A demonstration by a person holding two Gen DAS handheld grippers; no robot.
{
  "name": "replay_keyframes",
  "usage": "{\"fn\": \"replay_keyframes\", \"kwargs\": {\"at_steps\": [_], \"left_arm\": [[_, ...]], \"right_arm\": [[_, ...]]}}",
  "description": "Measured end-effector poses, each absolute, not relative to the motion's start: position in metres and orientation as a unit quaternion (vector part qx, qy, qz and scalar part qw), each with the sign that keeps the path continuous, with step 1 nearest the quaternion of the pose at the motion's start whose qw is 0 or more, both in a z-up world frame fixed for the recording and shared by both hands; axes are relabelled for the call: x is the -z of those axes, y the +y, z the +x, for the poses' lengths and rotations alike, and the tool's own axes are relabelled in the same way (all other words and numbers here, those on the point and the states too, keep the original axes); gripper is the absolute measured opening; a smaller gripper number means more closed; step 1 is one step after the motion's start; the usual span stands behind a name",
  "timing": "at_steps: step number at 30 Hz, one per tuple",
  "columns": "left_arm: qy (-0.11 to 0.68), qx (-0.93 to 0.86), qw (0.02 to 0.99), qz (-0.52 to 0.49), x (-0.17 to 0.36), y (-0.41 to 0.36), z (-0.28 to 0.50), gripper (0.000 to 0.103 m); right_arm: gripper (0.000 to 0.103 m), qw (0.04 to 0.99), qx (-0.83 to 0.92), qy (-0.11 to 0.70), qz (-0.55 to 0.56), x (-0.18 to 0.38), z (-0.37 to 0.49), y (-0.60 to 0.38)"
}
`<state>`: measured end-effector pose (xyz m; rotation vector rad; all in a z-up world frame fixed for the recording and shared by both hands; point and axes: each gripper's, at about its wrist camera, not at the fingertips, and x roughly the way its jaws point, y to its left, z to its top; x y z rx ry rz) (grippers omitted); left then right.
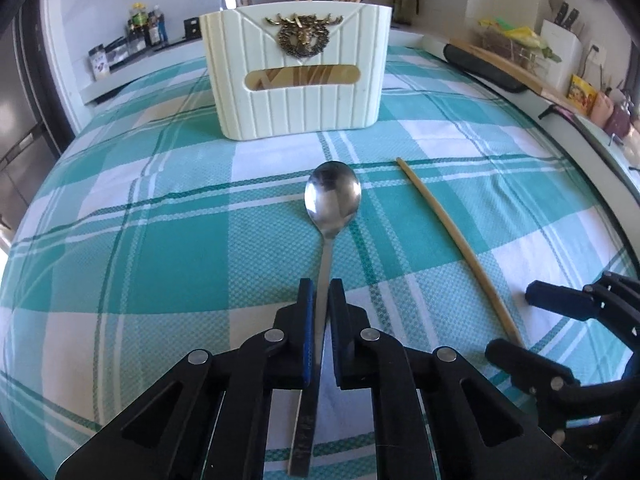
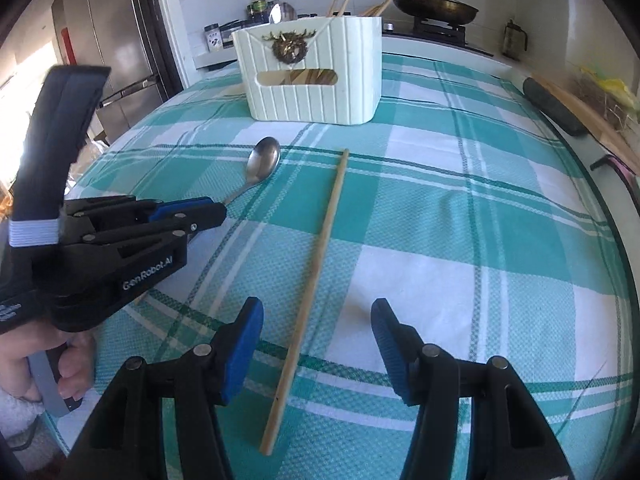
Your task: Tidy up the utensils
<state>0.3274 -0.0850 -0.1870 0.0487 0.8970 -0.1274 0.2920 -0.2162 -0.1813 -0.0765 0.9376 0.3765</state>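
Observation:
A steel spoon lies on the teal checked tablecloth, bowl toward the cream utensil holder. My left gripper is shut on the spoon's handle; from the right wrist view it shows at the left with the spoon reaching out of it. A wooden chopstick lies to the right of the spoon. My right gripper stands open with the chopstick between its fingers, pads clear of it. The holder has a spoon and several chopsticks standing in it.
A second thin stick lies under the spoon's handle. A pan with a lid sits on a stove behind the holder. Bottles, a knife block and a dark long object line the far and right edges.

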Motion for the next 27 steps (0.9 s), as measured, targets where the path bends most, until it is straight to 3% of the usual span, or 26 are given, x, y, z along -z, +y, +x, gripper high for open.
{"fn": "replay_keyframes", "kwargs": {"at_steps": [2, 4, 11, 14, 15, 16, 17, 18, 19, 21, 24, 27], "left_arm": [[0.433, 0.046, 0.9, 0.015, 0.187, -0.075, 0.326, 0.006], [0.433, 0.026, 0.901, 0.003, 0.187, -0.06, 0.324, 0.006], [0.44, -0.024, 0.897, -0.034, 0.186, -0.005, 0.318, 0.007], [0.447, -0.02, 0.893, -0.047, 0.186, 0.01, 0.316, 0.013], [0.448, -0.009, 0.892, -0.052, 0.185, 0.013, 0.317, 0.027], [0.449, 0.0, 0.892, -0.056, 0.185, 0.015, 0.317, 0.056], [0.45, 0.005, 0.891, -0.054, 0.184, 0.016, 0.318, 0.07], [0.449, 0.001, 0.892, -0.046, 0.184, 0.016, 0.318, 0.088], [0.448, -0.006, 0.893, -0.034, 0.184, 0.016, 0.318, 0.091], [0.459, -0.009, 0.889, -0.011, 0.19, 0.015, 0.322, 0.091], [0.465, -0.011, 0.885, -0.001, 0.195, 0.018, 0.326, 0.099], [0.471, -0.009, 0.882, -0.003, 0.197, 0.021, 0.33, 0.103]], "right_arm": [[0.034, 0.881, -0.161, 0.442, -0.057, 0.183, 0.293, -0.212], [0.007, 0.883, -0.148, 0.443, -0.052, 0.182, 0.295, -0.216], [0.006, 0.897, -0.045, 0.437, -0.049, 0.184, 0.289, -0.258], [0.007, 0.899, -0.024, 0.434, -0.047, 0.183, 0.282, -0.274], [0.008, 0.901, -0.025, 0.43, -0.043, 0.181, 0.28, -0.278], [0.018, 0.903, -0.028, 0.426, -0.037, 0.18, 0.279, -0.282], [0.029, 0.904, -0.035, 0.425, -0.032, 0.179, 0.279, -0.285], [0.054, 0.904, -0.041, 0.424, -0.031, 0.178, 0.281, -0.287], [0.062, 0.905, -0.046, 0.422, -0.032, 0.177, 0.281, -0.288], [0.061, 0.904, -0.05, 0.422, -0.043, 0.176, 0.283, -0.289], [0.061, 0.889, -0.069, 0.451, -0.048, 0.187, 0.293, -0.292], [0.066, 0.892, -0.079, 0.444, -0.028, 0.189, 0.296, -0.299]]}}
